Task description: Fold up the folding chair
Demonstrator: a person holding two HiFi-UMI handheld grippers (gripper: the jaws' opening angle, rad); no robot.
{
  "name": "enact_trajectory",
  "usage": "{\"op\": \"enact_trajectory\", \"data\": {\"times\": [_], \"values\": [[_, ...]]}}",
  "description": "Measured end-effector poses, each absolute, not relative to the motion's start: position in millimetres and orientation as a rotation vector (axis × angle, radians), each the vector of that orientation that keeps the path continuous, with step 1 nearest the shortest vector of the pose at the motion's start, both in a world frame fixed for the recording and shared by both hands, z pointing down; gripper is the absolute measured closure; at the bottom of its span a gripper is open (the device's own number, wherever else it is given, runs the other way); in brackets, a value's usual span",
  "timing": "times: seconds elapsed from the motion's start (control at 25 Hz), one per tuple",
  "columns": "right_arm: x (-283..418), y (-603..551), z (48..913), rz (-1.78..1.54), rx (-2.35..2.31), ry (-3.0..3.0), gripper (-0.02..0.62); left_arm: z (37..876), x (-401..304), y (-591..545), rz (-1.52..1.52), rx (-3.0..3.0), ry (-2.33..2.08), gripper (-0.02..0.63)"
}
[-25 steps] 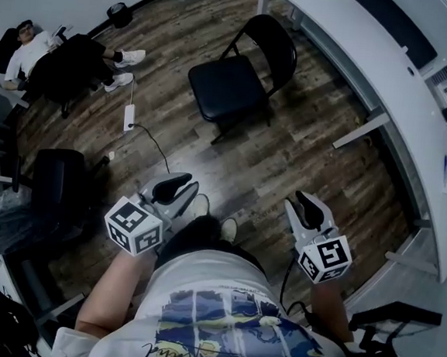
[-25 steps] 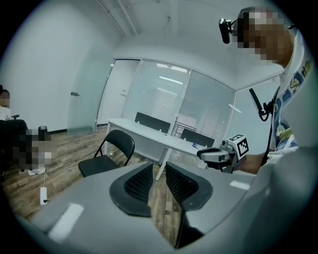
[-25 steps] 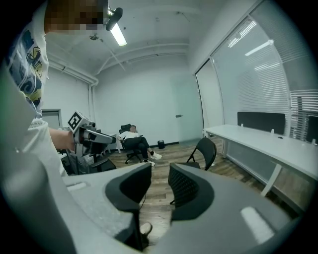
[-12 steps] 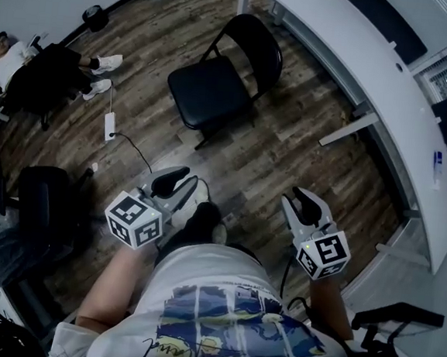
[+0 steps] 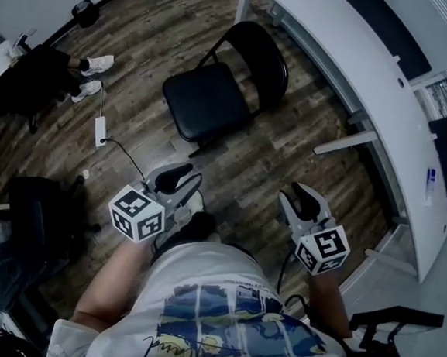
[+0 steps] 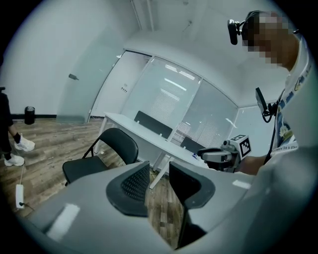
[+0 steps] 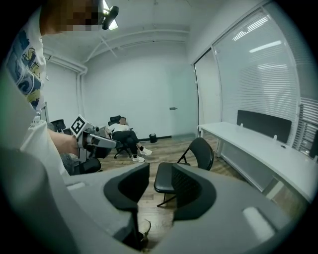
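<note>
**Chair unfolded, grippers empty**

The left gripper point(image 5: 180, 182) and right gripper point(image 5: 305, 204) are held nearest, jaws slightly apart, just opened further, nothing between. Shirt script point(image 5: 170, 349) cannot be read. Bare floor point(image 5: 247, 176) is left ahead. The folding chair point(image 5: 207, 102) is stood unfolded near the desk point(image 5: 351, 57) edge.

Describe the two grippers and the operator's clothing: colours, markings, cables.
Both the left gripper and right gripper have light grey bodies with black textured pads. Each carries a white cube printed with black square markers. A dark cable trails from the right one. The person wears a white short-sleeved T-shirt with a blue print.
</note>
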State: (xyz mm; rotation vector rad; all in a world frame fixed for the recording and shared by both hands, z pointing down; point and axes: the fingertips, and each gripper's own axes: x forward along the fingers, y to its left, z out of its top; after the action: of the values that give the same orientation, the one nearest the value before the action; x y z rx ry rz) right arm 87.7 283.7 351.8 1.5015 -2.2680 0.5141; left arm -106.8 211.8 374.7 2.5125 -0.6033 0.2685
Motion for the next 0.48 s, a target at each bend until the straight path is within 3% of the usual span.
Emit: {"op": "enact_trajectory", "data": {"times": [0.48], "values": [[56.3, 196.2, 339.1, 0.457, 1.446, -2.232, 0.462, 394.6, -150.9, 146.5, 0.199, 2.476, -0.624, 0.465]]}}
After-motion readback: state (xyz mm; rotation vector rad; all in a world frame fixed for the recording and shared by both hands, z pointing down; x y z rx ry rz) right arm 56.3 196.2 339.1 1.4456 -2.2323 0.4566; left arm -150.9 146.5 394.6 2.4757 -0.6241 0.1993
